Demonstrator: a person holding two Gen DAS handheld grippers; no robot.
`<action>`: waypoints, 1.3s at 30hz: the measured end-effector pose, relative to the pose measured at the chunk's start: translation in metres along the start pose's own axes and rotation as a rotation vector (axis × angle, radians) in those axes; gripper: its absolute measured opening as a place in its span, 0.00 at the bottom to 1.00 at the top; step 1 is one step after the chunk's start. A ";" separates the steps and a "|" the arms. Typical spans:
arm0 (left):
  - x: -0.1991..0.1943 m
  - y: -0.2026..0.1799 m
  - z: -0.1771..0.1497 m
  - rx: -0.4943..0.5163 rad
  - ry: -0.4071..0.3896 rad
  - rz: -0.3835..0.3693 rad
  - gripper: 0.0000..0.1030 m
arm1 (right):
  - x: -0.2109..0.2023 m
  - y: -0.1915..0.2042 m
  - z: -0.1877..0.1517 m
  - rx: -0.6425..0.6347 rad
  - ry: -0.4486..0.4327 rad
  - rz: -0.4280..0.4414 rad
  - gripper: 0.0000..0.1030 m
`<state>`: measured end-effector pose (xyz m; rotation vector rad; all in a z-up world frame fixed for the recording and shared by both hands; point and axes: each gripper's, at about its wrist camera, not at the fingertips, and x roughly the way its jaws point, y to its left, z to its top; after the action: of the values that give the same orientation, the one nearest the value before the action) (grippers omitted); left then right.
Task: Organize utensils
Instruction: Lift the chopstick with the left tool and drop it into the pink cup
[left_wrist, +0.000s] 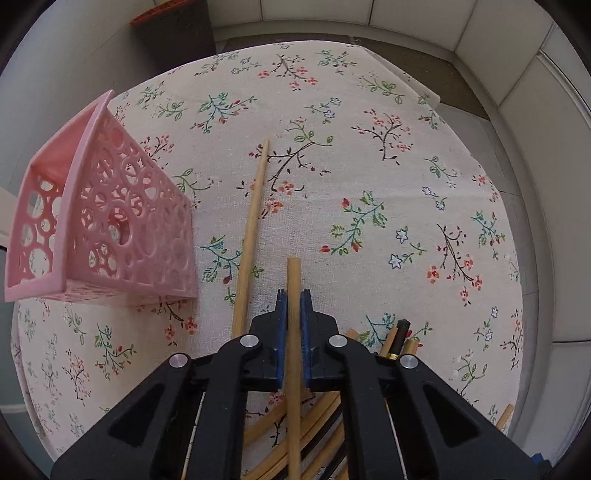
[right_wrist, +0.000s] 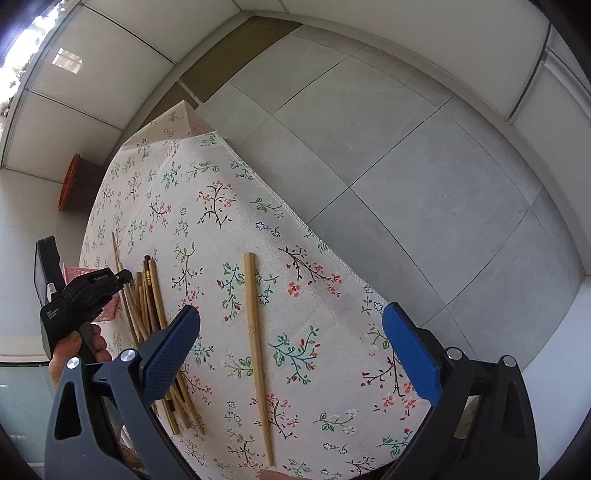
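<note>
In the left wrist view my left gripper (left_wrist: 293, 301) is shut on a round wooden chopstick (left_wrist: 293, 275), whose blunt end sticks out past the blue pads. A second wooden chopstick (left_wrist: 253, 218) lies on the floral cloth just to its left. A pink perforated basket (left_wrist: 99, 221) stands further left. A pile of chopsticks (left_wrist: 321, 417) lies under the gripper. In the right wrist view my right gripper (right_wrist: 291, 350) stands wide open above a single bamboo chopstick (right_wrist: 256, 343) lying flat. The left gripper (right_wrist: 125, 277), held by a hand (right_wrist: 70, 347), hovers over the pile (right_wrist: 155, 314).
The floral cloth (right_wrist: 207, 192) ends in a stitched edge at the right, with grey floor tiles (right_wrist: 406, 147) beyond. A dark bin with an orange lid (left_wrist: 173, 26) stands past the table's far side. White wall panels (left_wrist: 535, 110) surround the area.
</note>
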<state>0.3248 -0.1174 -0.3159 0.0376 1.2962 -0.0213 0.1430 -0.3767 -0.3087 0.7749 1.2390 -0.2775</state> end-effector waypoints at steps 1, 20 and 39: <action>-0.005 0.002 -0.004 0.008 -0.015 -0.012 0.06 | 0.002 0.004 0.000 -0.013 -0.007 -0.019 0.93; -0.229 0.115 -0.140 0.096 -0.518 -0.280 0.06 | 0.071 0.059 -0.001 -0.123 0.044 -0.324 0.69; -0.276 0.211 -0.160 -0.068 -0.660 -0.291 0.06 | -0.028 0.145 -0.057 -0.281 -0.109 0.038 0.07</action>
<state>0.1043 0.0987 -0.0901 -0.2025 0.6327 -0.2206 0.1761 -0.2403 -0.2343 0.5333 1.1296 -0.1089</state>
